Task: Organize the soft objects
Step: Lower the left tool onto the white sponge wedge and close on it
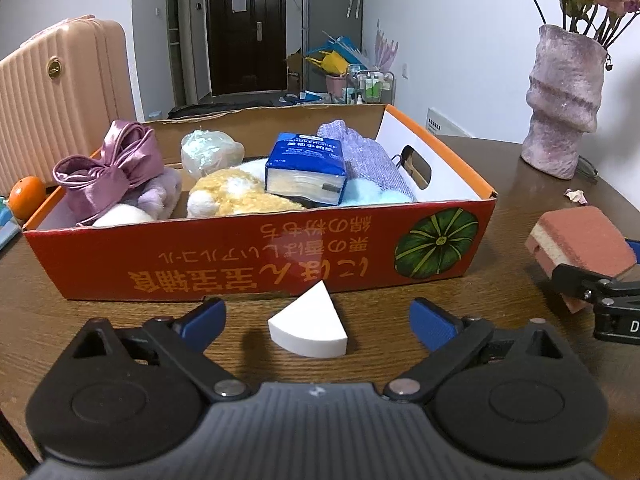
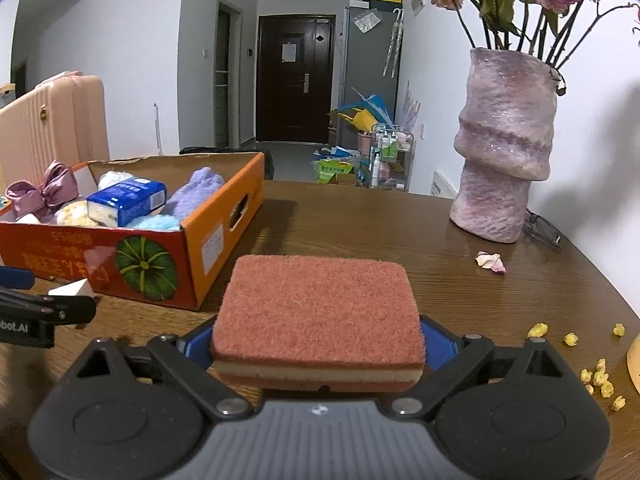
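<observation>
White sponge wedge (image 1: 308, 330) on tabletop (image 1: 480, 292) between spread left tool (image 1: 316, 320); uneven closure may squirt it away. Right tool (image 2: 318, 346), clamped on red scouring sponge (image 2: 318, 312), may clip the box (image 2: 140, 256).

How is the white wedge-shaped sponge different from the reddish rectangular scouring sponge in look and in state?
The white wedge-shaped sponge is plain and one colour; the reddish rectangular scouring sponge has a rough top over a pale middle layer. The wedge lies free on the wooden table between the open left gripper's fingers; the rectangle is clamped in the right gripper. Both are outside the cardboard box.
</observation>
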The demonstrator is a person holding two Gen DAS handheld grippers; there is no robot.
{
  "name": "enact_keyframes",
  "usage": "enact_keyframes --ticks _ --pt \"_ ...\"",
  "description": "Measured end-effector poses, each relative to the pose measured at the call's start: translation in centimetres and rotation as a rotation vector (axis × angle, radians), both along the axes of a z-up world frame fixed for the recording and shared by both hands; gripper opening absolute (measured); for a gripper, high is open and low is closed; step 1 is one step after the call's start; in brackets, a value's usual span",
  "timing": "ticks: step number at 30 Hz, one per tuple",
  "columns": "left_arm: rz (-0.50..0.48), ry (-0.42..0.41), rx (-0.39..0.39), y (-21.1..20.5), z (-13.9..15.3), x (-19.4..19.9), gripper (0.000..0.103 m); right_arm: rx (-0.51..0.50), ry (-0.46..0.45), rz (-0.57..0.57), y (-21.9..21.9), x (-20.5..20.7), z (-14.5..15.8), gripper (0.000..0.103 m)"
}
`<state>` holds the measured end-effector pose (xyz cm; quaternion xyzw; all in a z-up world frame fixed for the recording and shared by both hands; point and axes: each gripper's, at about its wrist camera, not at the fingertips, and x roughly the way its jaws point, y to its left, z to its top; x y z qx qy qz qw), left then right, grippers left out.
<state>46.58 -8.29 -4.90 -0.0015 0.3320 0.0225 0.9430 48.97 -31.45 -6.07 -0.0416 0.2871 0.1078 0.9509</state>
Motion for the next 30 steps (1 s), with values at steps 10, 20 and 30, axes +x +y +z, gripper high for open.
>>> enact_keyframes --ticks 10,20,30 --pt "-0.025 0.06 -0.03 0.3 -0.8 0.8 0.061 0.002 -0.003 -0.007 -0.2 0.2 -0.1 0.098" --pt "-0.021 0.044 -0.015 0.4 -0.7 0.7 0.034 -0.002 -0.011 -0.004 0.1 0.0 -0.1 0.098" --pt "-0.039 -0.015 -0.003 0.1 0.3 -0.7 0.033 -0.01 -0.056 -0.005 0.6 -0.8 0.3 0.098"
